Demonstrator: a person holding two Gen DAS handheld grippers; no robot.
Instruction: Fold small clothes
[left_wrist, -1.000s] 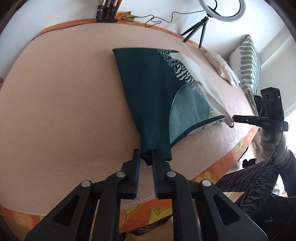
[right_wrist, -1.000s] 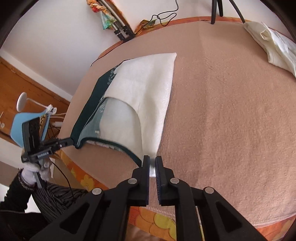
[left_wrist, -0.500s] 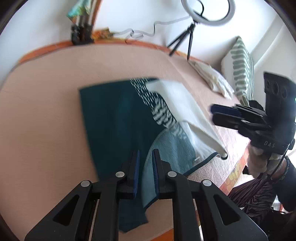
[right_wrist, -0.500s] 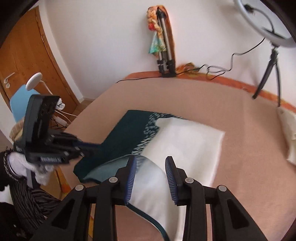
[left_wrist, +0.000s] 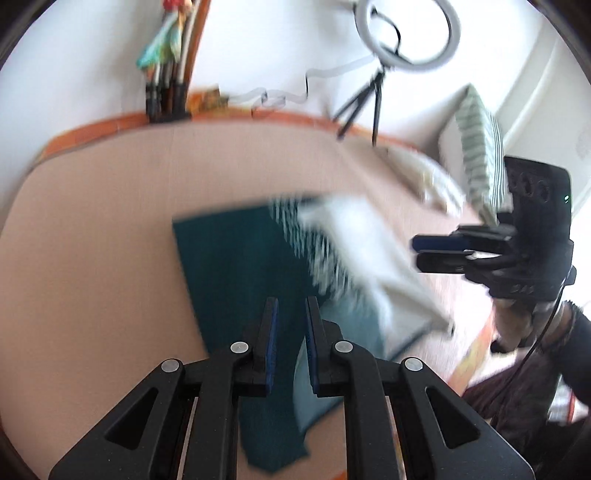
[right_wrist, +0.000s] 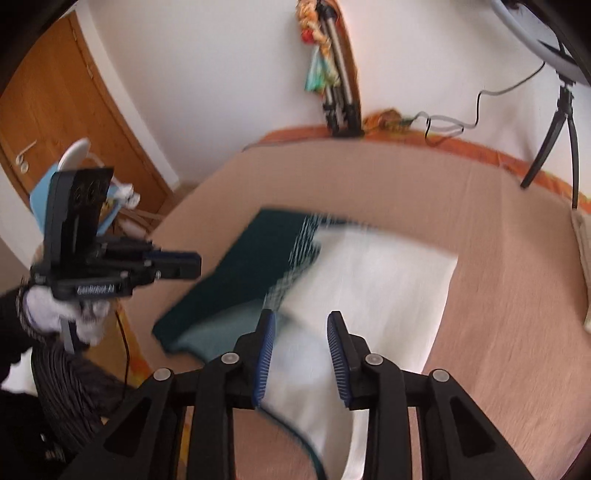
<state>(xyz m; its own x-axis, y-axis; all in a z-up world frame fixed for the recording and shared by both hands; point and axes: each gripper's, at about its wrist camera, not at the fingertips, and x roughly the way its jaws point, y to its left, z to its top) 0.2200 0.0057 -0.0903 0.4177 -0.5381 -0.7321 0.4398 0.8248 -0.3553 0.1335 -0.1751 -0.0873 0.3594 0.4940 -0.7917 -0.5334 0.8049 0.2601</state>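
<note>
Lighting: bright, even daylight; white wall (right_wrist: 229, 74) nearly blown out, strongest at the right edge of the left view. Shadows: soft, faint. Blur: heavy motion smear on the garment (left_wrist: 258, 280) (both views); gripper (left_wrist: 290, 343) frames sharp. Distortion: fisheye bowing, dark vignette in the corners.

"GenRobot.AI" on left gripper (right_wrist: 177, 264)

home bedroom: bed (right_wrist: 498, 295), striped pillow (left_wrist: 480, 155), wooden door (right_wrist: 66, 122), ring light (left_wrist: 406, 33).
</note>
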